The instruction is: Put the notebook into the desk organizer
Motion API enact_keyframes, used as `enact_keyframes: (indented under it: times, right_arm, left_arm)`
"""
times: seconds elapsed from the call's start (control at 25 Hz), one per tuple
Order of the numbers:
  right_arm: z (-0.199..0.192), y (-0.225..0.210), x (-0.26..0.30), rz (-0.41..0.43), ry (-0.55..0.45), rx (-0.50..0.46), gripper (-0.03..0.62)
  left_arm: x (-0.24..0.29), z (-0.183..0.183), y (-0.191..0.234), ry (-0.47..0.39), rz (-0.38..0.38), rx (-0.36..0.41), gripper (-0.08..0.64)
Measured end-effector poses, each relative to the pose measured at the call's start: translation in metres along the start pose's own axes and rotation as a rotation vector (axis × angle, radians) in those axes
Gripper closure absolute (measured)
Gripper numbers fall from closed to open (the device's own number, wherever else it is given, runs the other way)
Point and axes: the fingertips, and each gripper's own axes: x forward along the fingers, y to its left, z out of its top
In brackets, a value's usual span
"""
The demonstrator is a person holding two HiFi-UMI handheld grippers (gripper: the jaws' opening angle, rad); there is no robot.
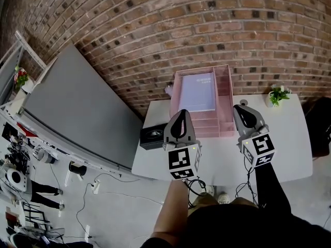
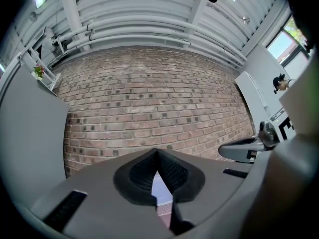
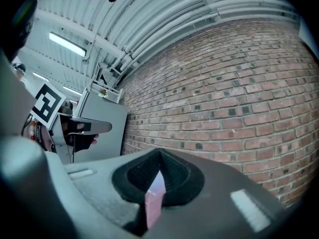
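As left tongs (image 1: 181,113) and right tongs (image 1: 239,108) sit closed, black box (image 1: 151,137) flanks organizer (image 1: 224,98).

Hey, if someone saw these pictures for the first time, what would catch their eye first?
The pink desk organizer stands out at the back of the white table, against the brick wall, with the pale notebook lying flat inside it. In front of it the left gripper and right gripper are held side by side, both shut and empty. A small green plant sits at the table's far right corner.
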Motion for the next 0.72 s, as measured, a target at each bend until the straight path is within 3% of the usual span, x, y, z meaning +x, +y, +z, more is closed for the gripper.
enact_keyframes:
  times: [0.72]
  right_arm:
    - [-0.002, -0.008, 0.002, -0.004, -0.005, 0.005, 0.592]
  left_arm:
    - [0.012, -0.011, -0.004, 0.024, -0.010, 0.002, 0.552]
